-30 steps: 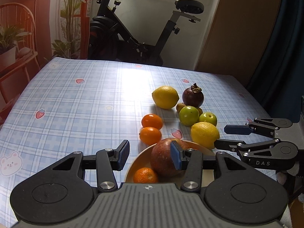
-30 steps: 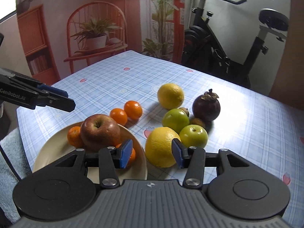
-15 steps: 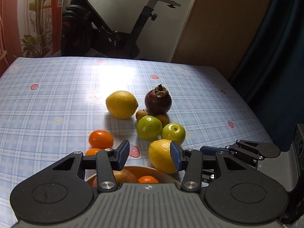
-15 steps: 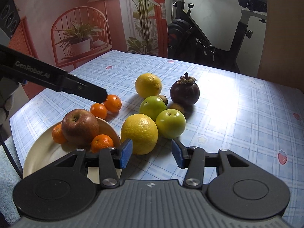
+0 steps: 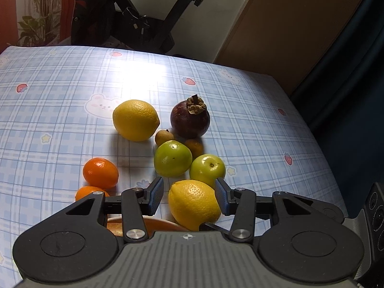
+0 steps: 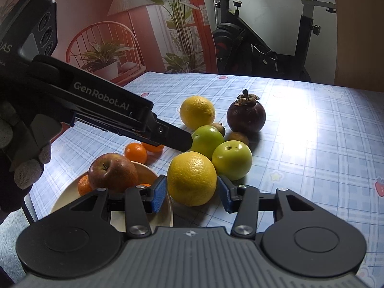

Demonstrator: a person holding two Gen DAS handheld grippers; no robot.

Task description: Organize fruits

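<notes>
A near lemon [image 5: 194, 204] [image 6: 191, 178] lies on the tablecloth beside a cream plate [image 6: 62, 204] that holds a red apple [image 6: 112, 172] and small oranges. My right gripper [image 6: 192, 195] is open, its pads on either side of this lemon. My left gripper [image 5: 188, 195] is open above the same lemon; its arm crosses the right wrist view [image 6: 115, 115]. Behind lie two green apples [image 5: 172, 158] [image 5: 207, 169], a second lemon [image 5: 135, 120], a mangosteen [image 5: 190, 117], two small brown fruits and two loose oranges [image 5: 100, 172].
The table has a blue checked cloth [image 5: 60, 96]; its right edge [image 5: 319, 148] drops off near a dark curtain. An exercise bike [image 6: 264, 36] stands behind the table. A chair with potted plants [image 6: 103, 57] stands at far left.
Both grippers have moved forward toward the near lemon, which now sits between the right gripper's pads. The left gripper has swung right, away from the plate and over the lemon.
</notes>
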